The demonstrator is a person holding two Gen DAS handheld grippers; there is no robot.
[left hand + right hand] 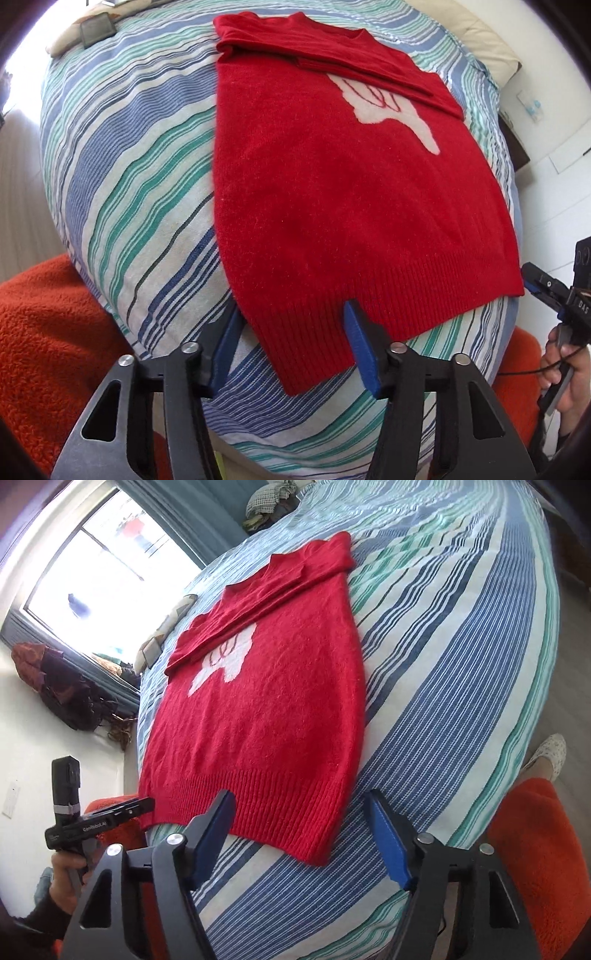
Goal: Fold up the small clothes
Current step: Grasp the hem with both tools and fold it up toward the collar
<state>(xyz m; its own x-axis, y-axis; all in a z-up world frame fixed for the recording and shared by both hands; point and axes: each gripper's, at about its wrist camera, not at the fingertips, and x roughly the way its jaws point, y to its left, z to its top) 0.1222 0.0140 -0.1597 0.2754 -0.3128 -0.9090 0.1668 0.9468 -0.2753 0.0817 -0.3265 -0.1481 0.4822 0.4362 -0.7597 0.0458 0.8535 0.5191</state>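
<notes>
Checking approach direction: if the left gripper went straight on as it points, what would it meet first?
Probably the sweater's ribbed hem, which already lies between the open left gripper's fingers; depth is unclear.

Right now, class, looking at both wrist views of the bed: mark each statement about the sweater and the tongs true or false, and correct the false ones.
1. The red sweater lies flat on the striped bedspread. True.
2. Both sleeves are spread out sideways. False: the sleeves are folded across the chest.
3. The left tongs are open at the ribbed hem. True.
4. The right tongs are shut on the collar. False: they are open, near the hem's other corner.
5. The sweater shows a white design. True.
</notes>
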